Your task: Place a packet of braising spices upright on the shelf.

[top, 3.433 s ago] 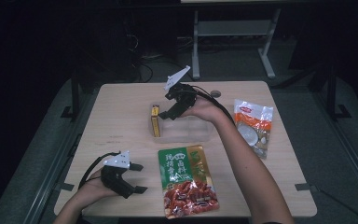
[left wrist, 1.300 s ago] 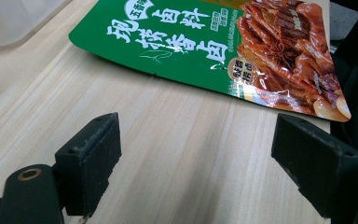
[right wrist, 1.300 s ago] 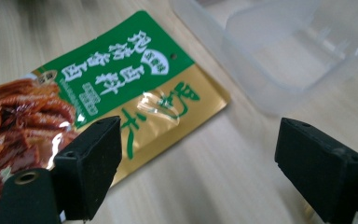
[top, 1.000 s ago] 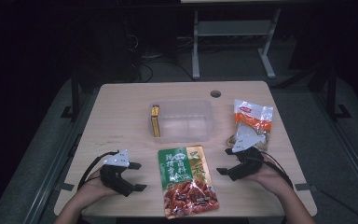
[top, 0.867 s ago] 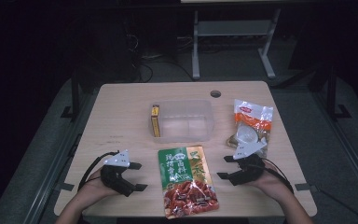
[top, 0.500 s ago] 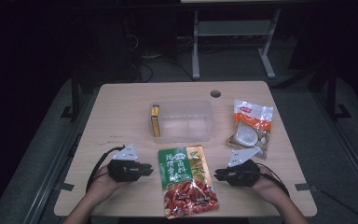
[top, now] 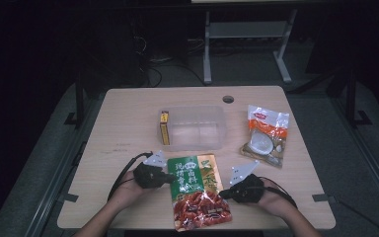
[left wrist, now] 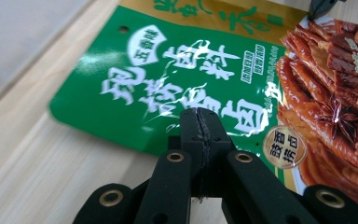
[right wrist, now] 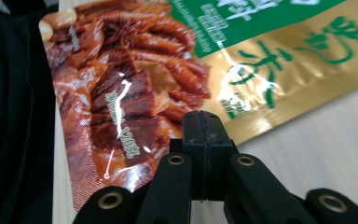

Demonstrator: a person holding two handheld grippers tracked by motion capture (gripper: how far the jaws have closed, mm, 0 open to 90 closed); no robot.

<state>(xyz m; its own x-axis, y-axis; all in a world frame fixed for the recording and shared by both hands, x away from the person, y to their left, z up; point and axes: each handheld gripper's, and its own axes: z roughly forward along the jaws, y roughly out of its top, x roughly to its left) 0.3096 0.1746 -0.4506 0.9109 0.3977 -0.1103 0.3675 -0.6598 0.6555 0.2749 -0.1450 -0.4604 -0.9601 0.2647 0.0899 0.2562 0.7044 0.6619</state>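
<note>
Room: dark surroundings, a pale metal frame stand point(top: 246, 37) on the floor beyond the far edge of the table.
Surface: light wooden table point(top: 123, 123) with a round cable hole point(top: 228, 98) near its far edge.
Left gripper point(top: 170, 178): held at the near left of the table, tip pointing right and lying at the left edge of the snack pouch. In the left gripper view its jaws stand pressed together with no gap, tips over the green print. I cannot tell whether any of the foil sits between them.
Yellow packet point(top: 164, 127): stands on edge at the left end of the clear plastic tub.
Clear plastic tub point(top: 212, 136): at the table's centre, just beyond the pouch's far edge.
Snack pouch point(top: 197, 190): lies flat at the near middle of the table, between the two grippers. Green and gold printed half faces the tub, the red meat picture faces the person. The glossy surface catches light.
Right gripper point(top: 222, 194): held at the near right, tip pointing left and meeting the pouch's right edge. In the right gripper view its jaws are closed flush against each other at the pouch's border. A grip on the foil cannot be confirmed.
White and orange bag point(top: 266, 133): lies well to the right, apart from the tub and pouch.
</note>
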